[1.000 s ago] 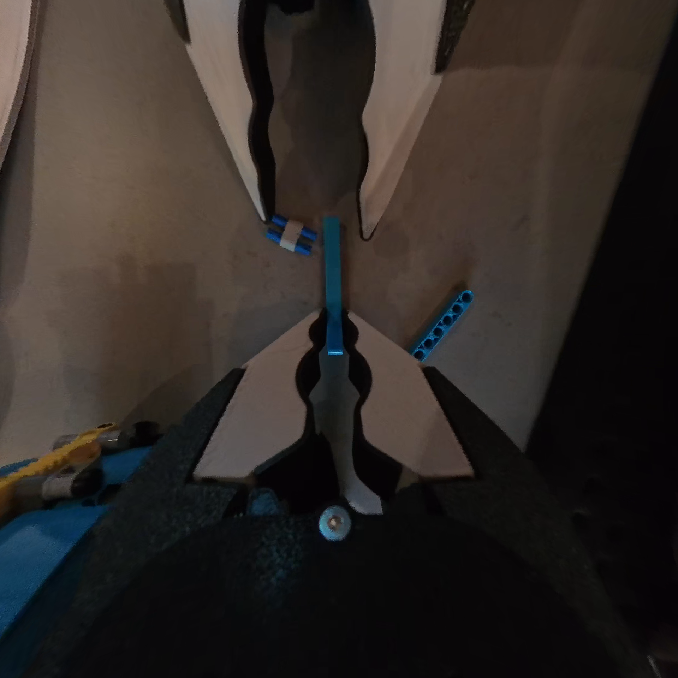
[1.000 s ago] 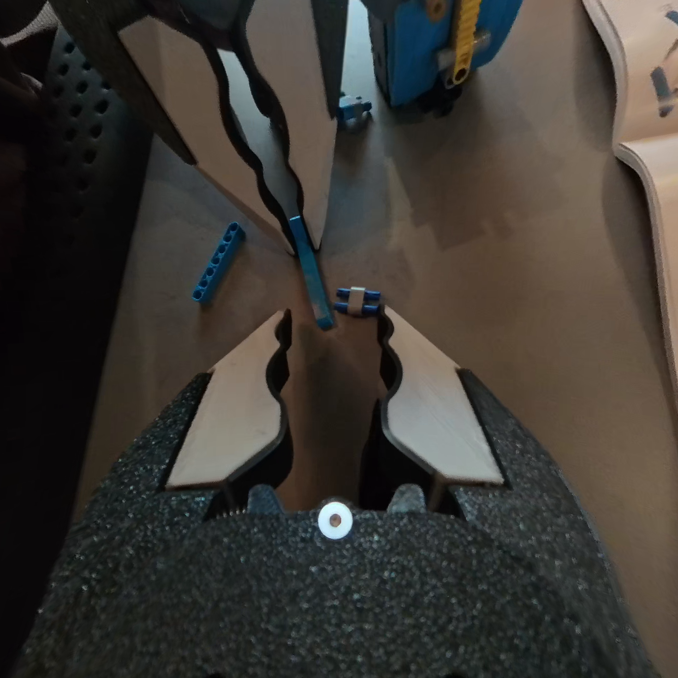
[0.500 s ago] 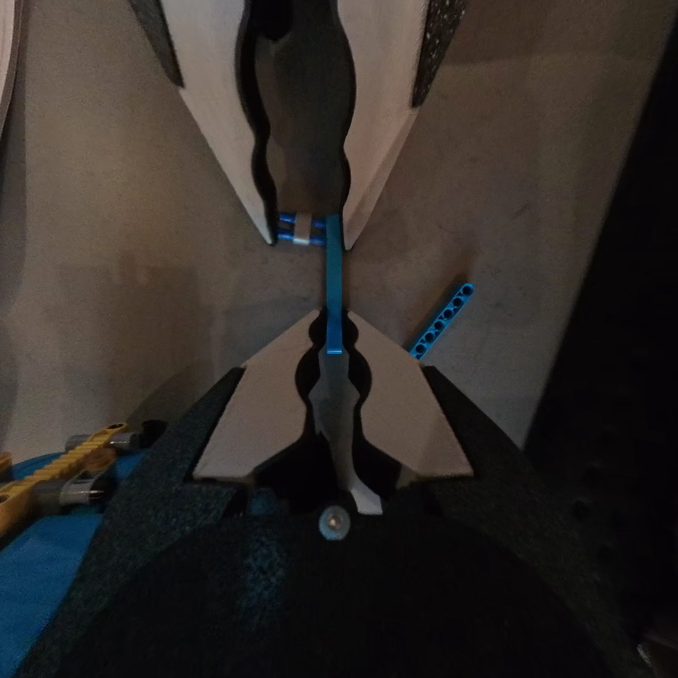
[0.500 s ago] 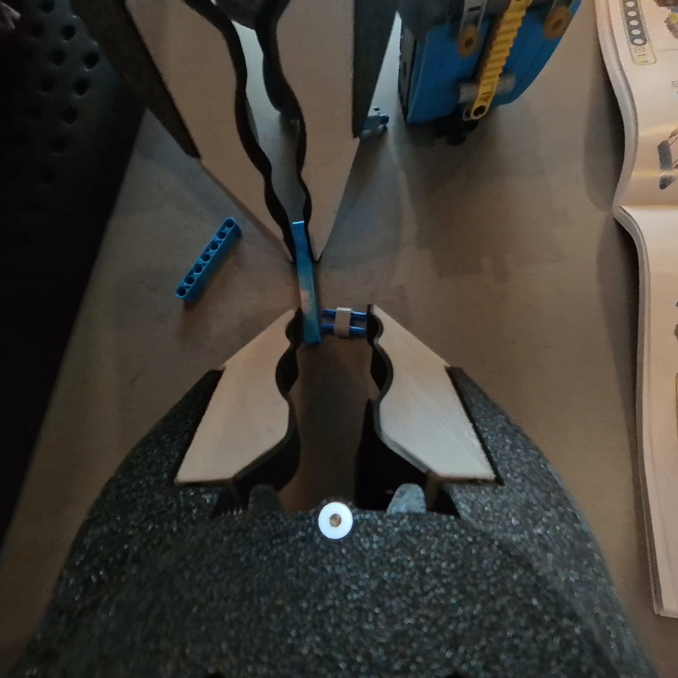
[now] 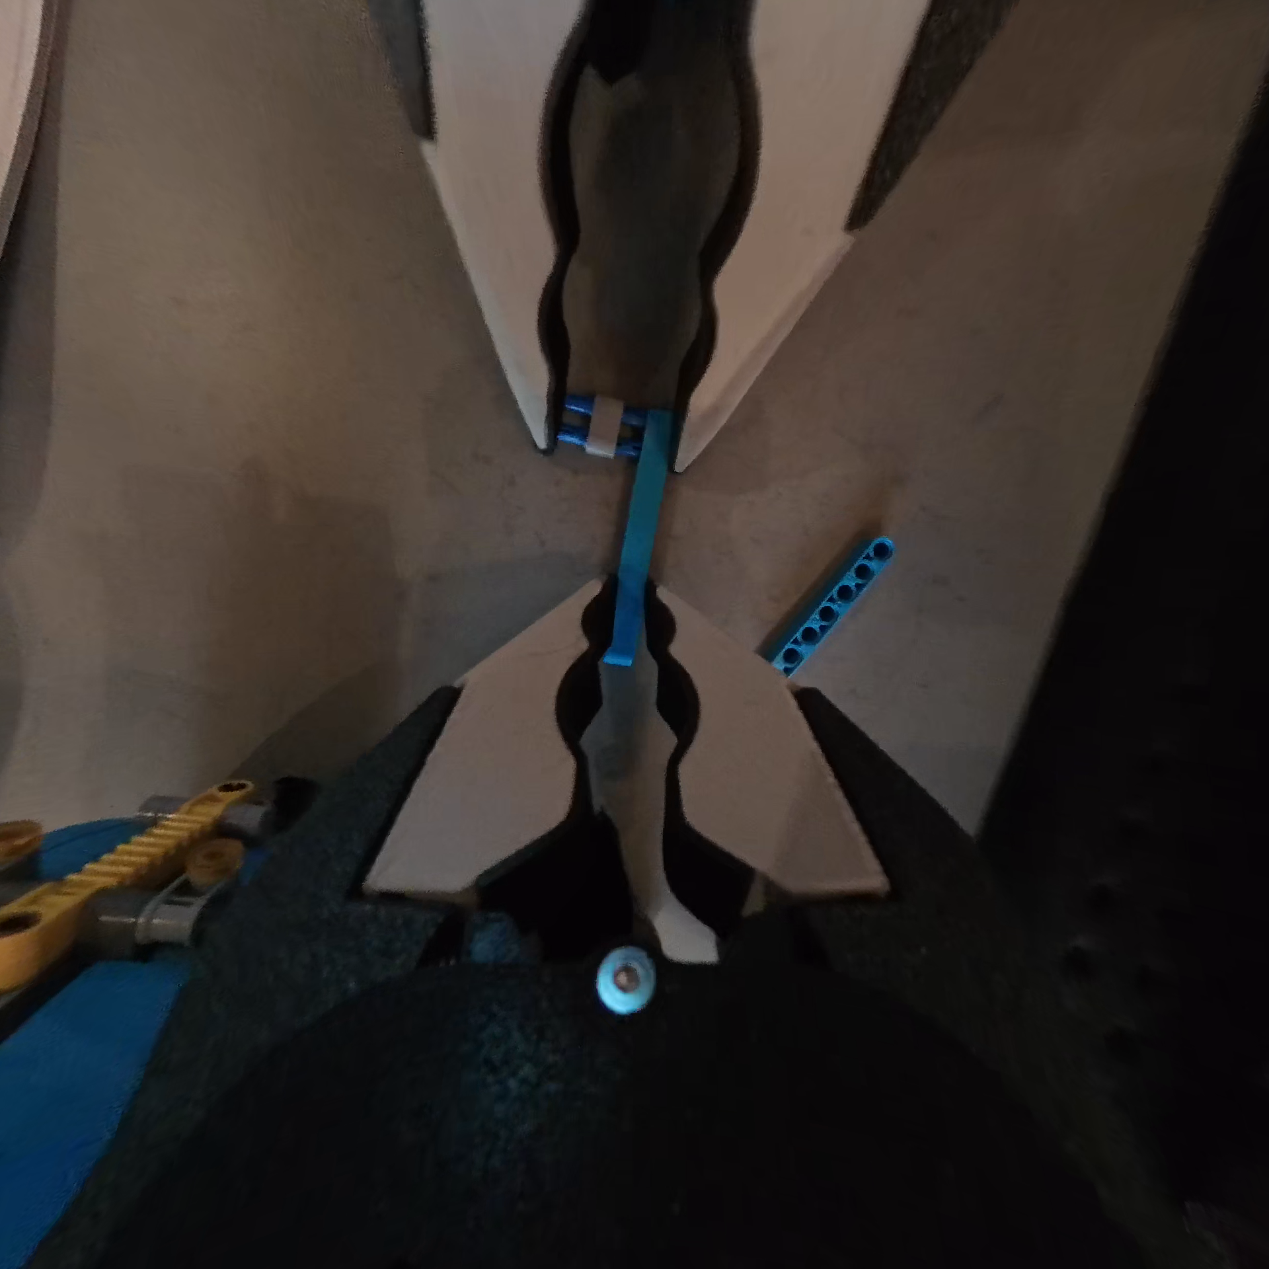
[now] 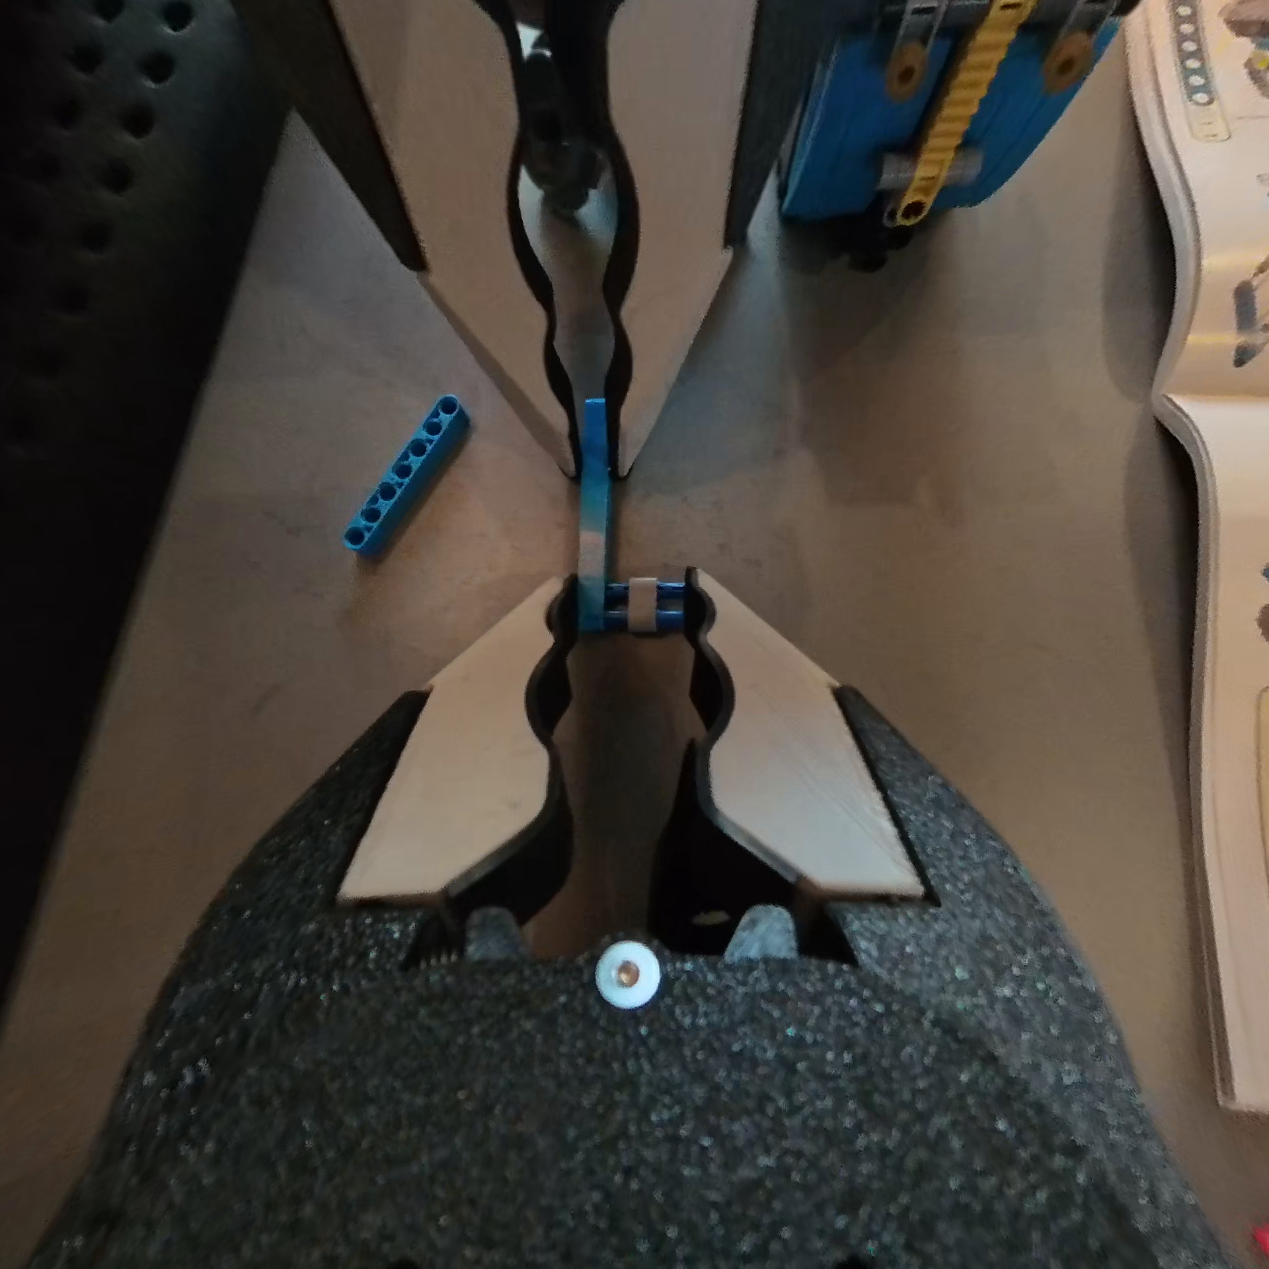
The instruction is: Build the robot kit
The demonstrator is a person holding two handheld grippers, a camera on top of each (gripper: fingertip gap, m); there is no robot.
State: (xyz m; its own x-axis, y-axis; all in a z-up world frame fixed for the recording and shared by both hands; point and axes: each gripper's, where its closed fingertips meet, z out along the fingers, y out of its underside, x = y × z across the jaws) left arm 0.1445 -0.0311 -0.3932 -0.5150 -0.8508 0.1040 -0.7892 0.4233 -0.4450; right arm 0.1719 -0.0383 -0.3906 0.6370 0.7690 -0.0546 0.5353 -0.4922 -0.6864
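My left gripper [image 5: 628, 584] is shut on a thin blue beam [image 5: 642, 522], held edge-up above the tan table. It also shows at the top of the right wrist view [image 6: 594, 474]. The beam's far end [image 6: 592, 604] sits between the tips of my right gripper [image 6: 626, 597]. A small pin piece [image 6: 644, 604], two blue pins through a pale sleeve, is pressed against it there. The right jaws bear on both, one finger on the beam, the other on the pins. The right gripper also shows in the left wrist view [image 5: 611, 439], with the pin piece [image 5: 604, 434].
A loose blue beam with several holes [image 6: 406, 474] lies on the table [image 6: 893, 481], also in the left wrist view [image 5: 834, 608]. A blue model with a yellow toothed rack [image 6: 954, 89] stands behind the left gripper. An open booklet [image 6: 1229, 549] lies right. A dark perforated surface [image 6: 89, 206] borders the left.
My right gripper has moved in around the pin piece and the beam's end, and its jaws have narrowed onto them. The pin piece now sits against the beam. The left gripper still holds the beam.
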